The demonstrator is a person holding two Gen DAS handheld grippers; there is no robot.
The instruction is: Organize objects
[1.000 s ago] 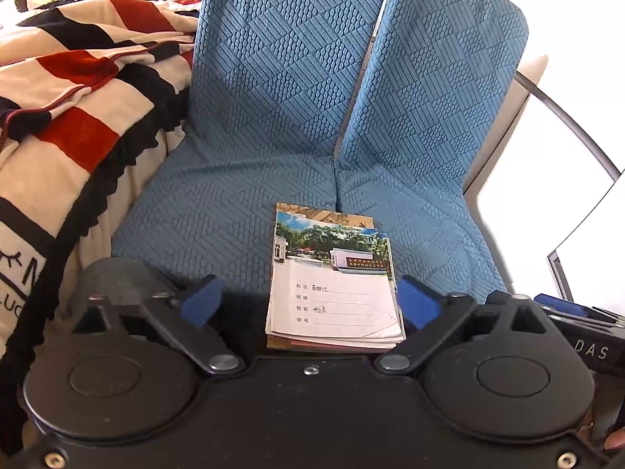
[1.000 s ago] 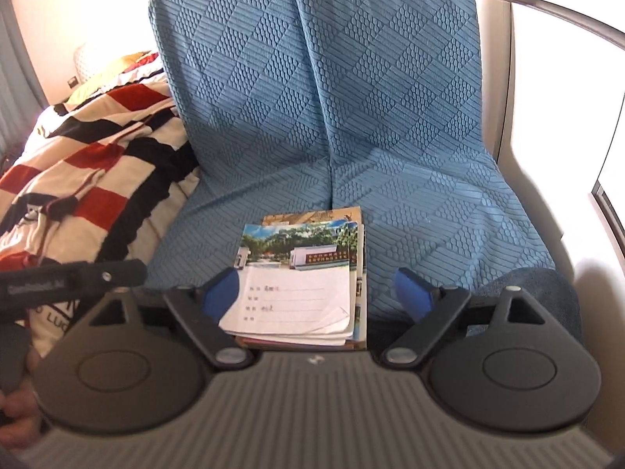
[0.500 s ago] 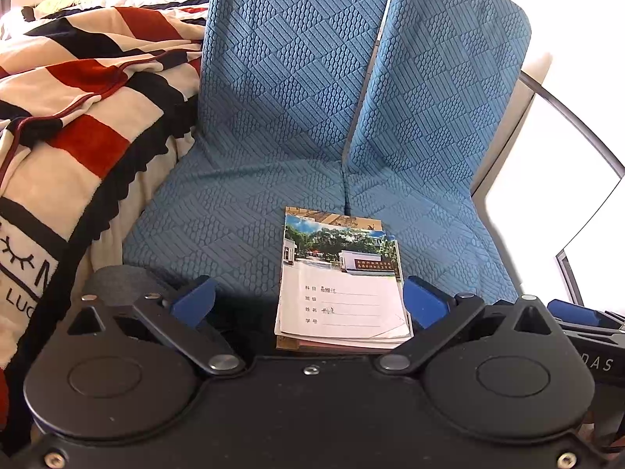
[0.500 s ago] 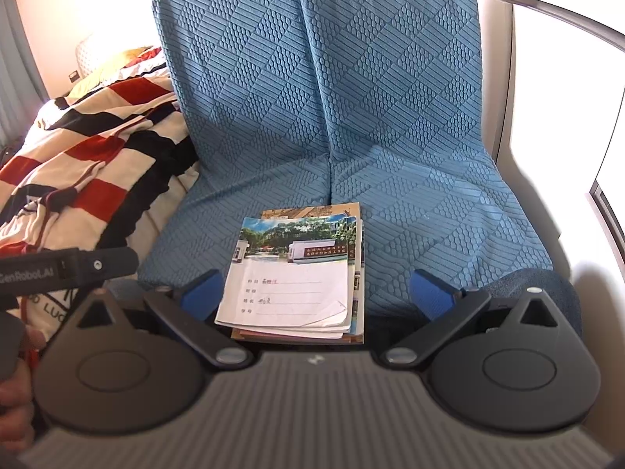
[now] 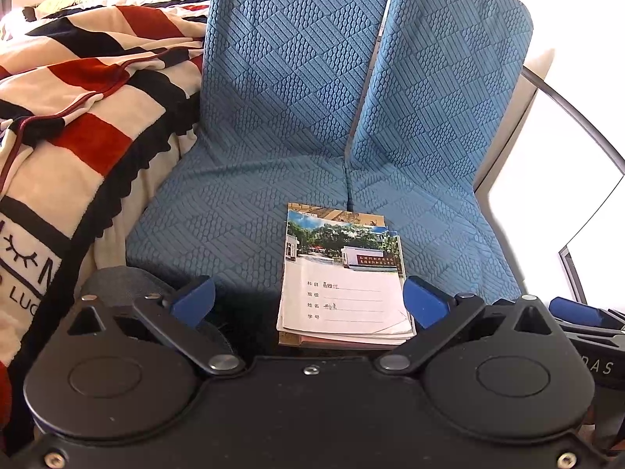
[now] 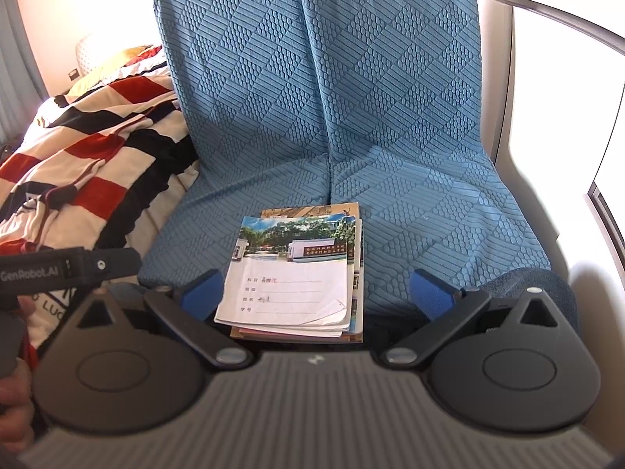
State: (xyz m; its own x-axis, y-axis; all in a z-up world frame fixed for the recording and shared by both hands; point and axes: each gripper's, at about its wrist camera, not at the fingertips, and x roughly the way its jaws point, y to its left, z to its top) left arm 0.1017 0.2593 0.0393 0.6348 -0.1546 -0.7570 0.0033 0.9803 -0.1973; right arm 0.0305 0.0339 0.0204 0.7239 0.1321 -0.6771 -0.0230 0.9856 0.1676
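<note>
In the left wrist view, the left gripper (image 5: 308,301) stands with its blue pads spread wide, pinching nothing. A stack of notebooks (image 5: 343,277) lies flat on the blue seat (image 5: 218,211) of the chair, near its front edge, with its right side just beside the right-hand pad (image 5: 424,301) (contact there cannot be told). A striped blanket (image 5: 78,117) lies left of the seat.

In the right wrist view, the right gripper (image 6: 316,293) has just been opening and now stands spread wide. The stack of notebooks (image 6: 297,273) sits on the seat (image 6: 429,215) between the pads, nearer the left pad (image 6: 201,293), well clear of the right one. Left of the seat, a hand (image 6: 15,402) holds the other gripper's black body (image 6: 66,267).
</note>
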